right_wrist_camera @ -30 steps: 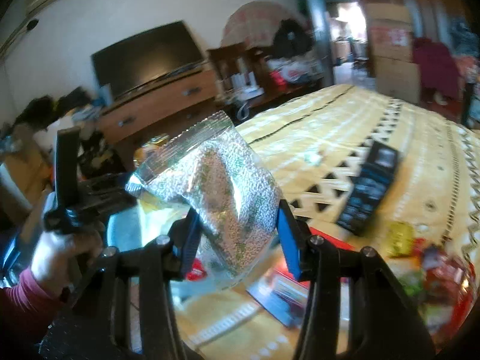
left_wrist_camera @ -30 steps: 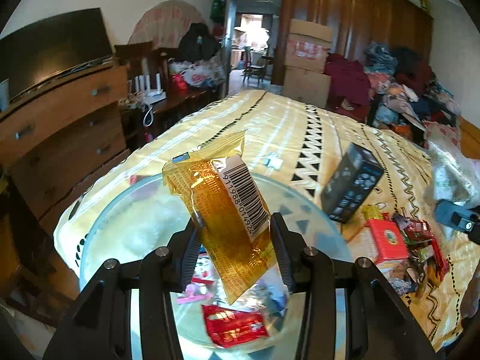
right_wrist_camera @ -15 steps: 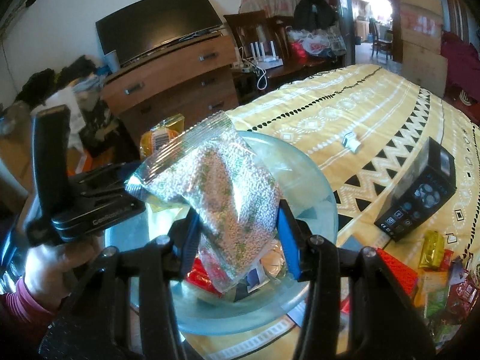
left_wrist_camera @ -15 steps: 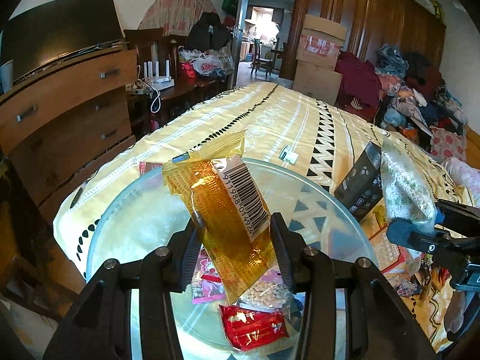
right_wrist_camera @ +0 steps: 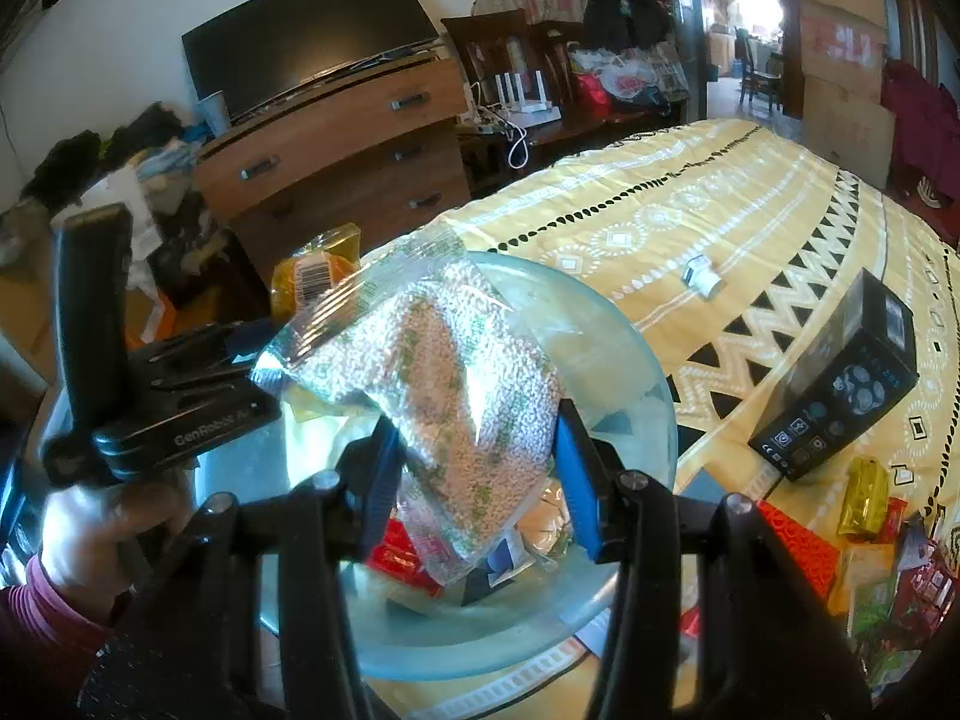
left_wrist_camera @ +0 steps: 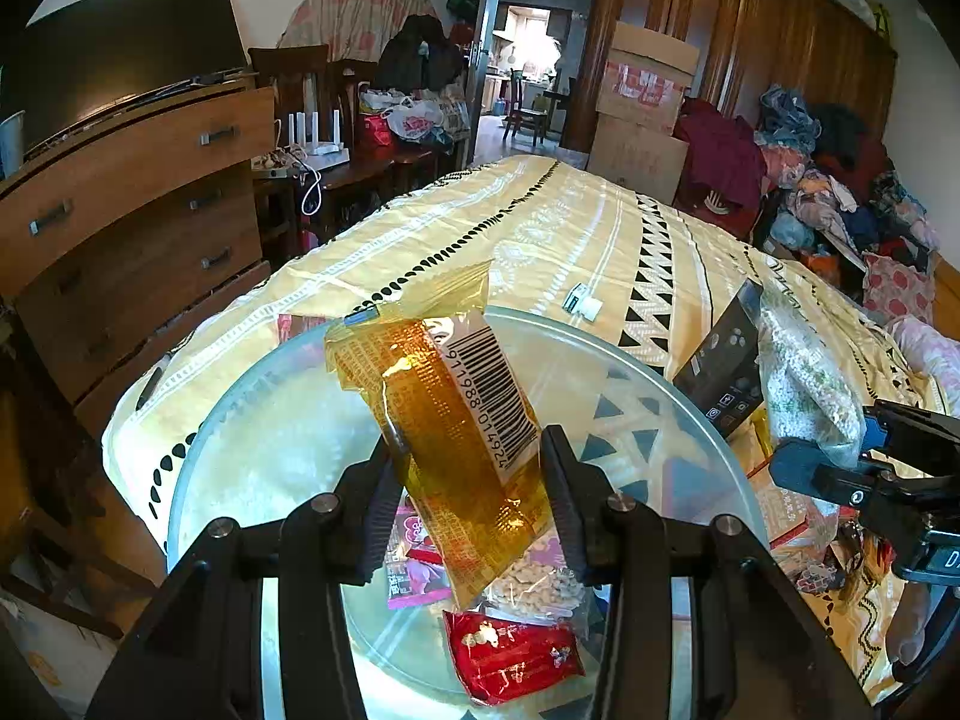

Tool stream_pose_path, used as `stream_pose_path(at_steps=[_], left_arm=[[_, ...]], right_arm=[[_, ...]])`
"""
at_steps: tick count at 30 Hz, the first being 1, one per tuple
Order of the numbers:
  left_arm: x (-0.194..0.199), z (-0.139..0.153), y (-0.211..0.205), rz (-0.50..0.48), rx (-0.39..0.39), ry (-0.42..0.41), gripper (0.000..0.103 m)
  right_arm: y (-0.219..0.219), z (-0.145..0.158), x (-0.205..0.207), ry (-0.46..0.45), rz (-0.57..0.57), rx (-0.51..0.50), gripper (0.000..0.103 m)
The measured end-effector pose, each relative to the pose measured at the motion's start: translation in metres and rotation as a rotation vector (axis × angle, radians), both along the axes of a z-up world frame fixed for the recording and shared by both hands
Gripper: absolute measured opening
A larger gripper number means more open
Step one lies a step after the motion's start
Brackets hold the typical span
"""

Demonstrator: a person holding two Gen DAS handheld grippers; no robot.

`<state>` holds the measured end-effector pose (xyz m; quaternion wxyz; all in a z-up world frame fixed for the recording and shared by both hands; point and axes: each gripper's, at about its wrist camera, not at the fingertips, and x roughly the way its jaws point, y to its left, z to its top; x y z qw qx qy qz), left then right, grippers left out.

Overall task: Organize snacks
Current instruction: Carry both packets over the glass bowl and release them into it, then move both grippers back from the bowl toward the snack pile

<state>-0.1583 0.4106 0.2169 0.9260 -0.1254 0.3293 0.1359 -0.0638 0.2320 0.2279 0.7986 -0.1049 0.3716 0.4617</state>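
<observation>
A wide glass bowl (left_wrist_camera: 660,372) stands on the yellow patterned bedspread (left_wrist_camera: 570,228) and holds a red packet (left_wrist_camera: 510,654), a pink packet (left_wrist_camera: 414,564) and a bag of nuts (left_wrist_camera: 540,582). My left gripper (left_wrist_camera: 468,468) is shut on an orange packet with a barcode (left_wrist_camera: 462,420), held above the bowl. My right gripper (right_wrist_camera: 474,438) is shut on a clear bag of white and green pellets (right_wrist_camera: 456,396), also over the bowl (right_wrist_camera: 654,396). In the right wrist view a hand (right_wrist_camera: 90,528) holds the left gripper (right_wrist_camera: 180,396) at the bowl's left side.
A black box (right_wrist_camera: 840,396) lies on the bedspread right of the bowl, with a pile of loose snacks (right_wrist_camera: 888,588) and a red box (right_wrist_camera: 798,546) nearer me. A small white item (right_wrist_camera: 702,279) lies beyond. A wooden dresser (left_wrist_camera: 120,210) stands left of the bed.
My right gripper has swung left with the pellet bag until it hangs over the bowl, and it now shows at the right of the left wrist view. The left gripper sank slightly.
</observation>
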Motion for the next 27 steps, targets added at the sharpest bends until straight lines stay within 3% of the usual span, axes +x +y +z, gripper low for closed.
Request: stream_pose_path(at_steps=[11, 13, 15, 18, 24, 27], left_arm=[[0.006, -0.004, -0.001, 0.011, -0.004, 0.030, 0.047], [0.007, -0.005, 0.001, 0.025, -0.004, 0.034, 0.052], [0.006, -0.004, -0.001, 0.035, -0.001, 0.033, 0.066], [0.007, -0.004, -0.001, 0.046, 0.005, 0.037, 0.075], [0.004, -0.002, -0.001, 0.090, 0.012, 0.031, 0.084], [-0.002, 0.008, -0.008, 0.123, 0.047, 0.002, 0.085]], right_arm=[[0.004, -0.006, 0.007, 0.012, -0.020, -0.009, 0.051], [0.005, -0.007, 0.007, 0.012, -0.023, -0.018, 0.052], [0.007, -0.008, 0.007, 0.013, -0.023, -0.023, 0.054], [0.008, -0.008, 0.006, 0.011, -0.023, -0.025, 0.064], [0.005, 0.003, 0.001, -0.028, -0.030, 0.002, 0.077], [-0.008, 0.017, -0.013, -0.110, -0.044, 0.041, 0.083]])
